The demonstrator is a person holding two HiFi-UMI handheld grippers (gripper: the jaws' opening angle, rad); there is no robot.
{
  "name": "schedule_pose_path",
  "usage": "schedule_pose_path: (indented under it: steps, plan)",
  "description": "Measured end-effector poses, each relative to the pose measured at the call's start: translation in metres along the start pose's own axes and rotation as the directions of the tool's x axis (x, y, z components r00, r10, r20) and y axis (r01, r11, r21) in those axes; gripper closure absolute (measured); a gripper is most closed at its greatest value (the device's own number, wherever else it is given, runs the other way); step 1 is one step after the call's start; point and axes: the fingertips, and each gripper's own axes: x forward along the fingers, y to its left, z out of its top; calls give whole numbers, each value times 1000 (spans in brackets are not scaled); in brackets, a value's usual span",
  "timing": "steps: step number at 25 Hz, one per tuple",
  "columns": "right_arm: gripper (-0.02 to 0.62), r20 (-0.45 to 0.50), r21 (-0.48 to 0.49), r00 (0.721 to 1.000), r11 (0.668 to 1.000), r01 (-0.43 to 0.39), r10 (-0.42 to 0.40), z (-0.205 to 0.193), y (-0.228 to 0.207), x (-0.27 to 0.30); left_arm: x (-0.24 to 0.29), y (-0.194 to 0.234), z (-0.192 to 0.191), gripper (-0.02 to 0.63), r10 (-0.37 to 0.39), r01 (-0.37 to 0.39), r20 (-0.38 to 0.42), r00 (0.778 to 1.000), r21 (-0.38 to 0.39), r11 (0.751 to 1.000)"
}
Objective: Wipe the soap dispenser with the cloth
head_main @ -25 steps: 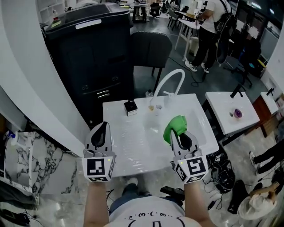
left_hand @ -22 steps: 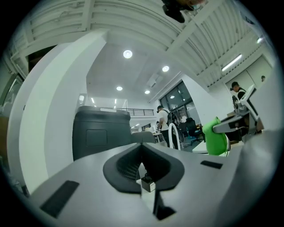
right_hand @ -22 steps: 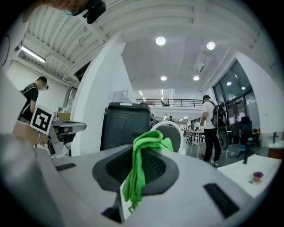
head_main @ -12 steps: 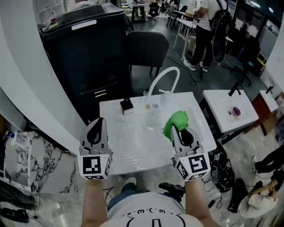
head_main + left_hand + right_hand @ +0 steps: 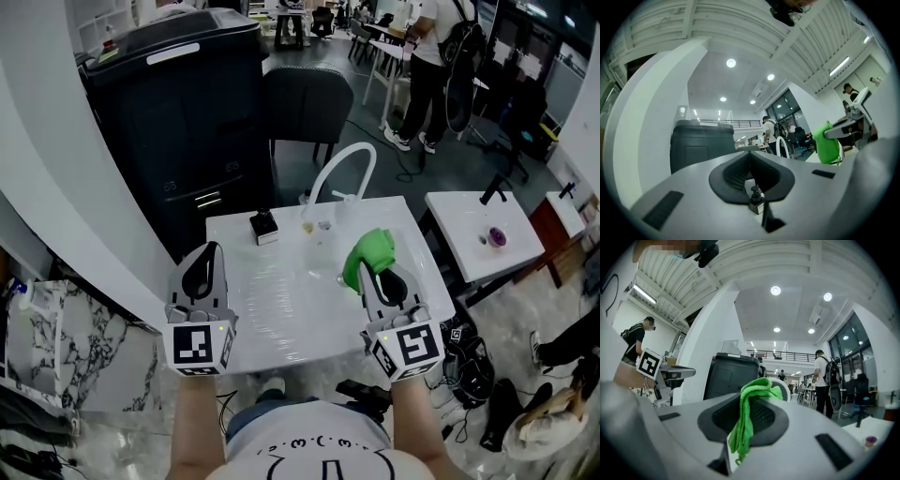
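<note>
The soap dispenser [image 5: 263, 225], a small black pump bottle, stands at the far left of the white sink table [image 5: 281, 319]. In the left gripper view the dispenser [image 5: 755, 201] shows straight ahead, beyond the jaws. My left gripper [image 5: 208, 250] hovers over the table's left edge, shut and empty, well short of the dispenser. My right gripper [image 5: 377, 268] is over the table's right side, shut on a green cloth [image 5: 367, 251]. The cloth [image 5: 744, 425] hangs down between the jaws and bunches above them.
A white arched faucet [image 5: 339, 167] rises at the table's far edge, with small glass items [image 5: 315, 225] at its base. Behind stand a black cabinet [image 5: 178, 112] and a dark chair [image 5: 306, 98]. A second white table [image 5: 469, 234] is at the right, and people [image 5: 436, 56] stand further back.
My left gripper has lifted slightly, still shut. The right gripper keeps the green cloth and stays about where it was. The dispenser has not moved.
</note>
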Motion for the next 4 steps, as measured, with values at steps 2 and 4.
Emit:
schedule_pose_path:
  steps: [2, 4]
  plan:
    - [546, 5, -9, 1000, 1000, -6, 6, 4, 1, 2, 1, 0, 3, 591, -1, 1, 5, 1000, 8, 1000]
    - [546, 12, -16, 1000, 1000, -10, 11, 9, 1, 3, 1, 0, 6, 591, -4, 4, 10, 1000, 15, 1000]
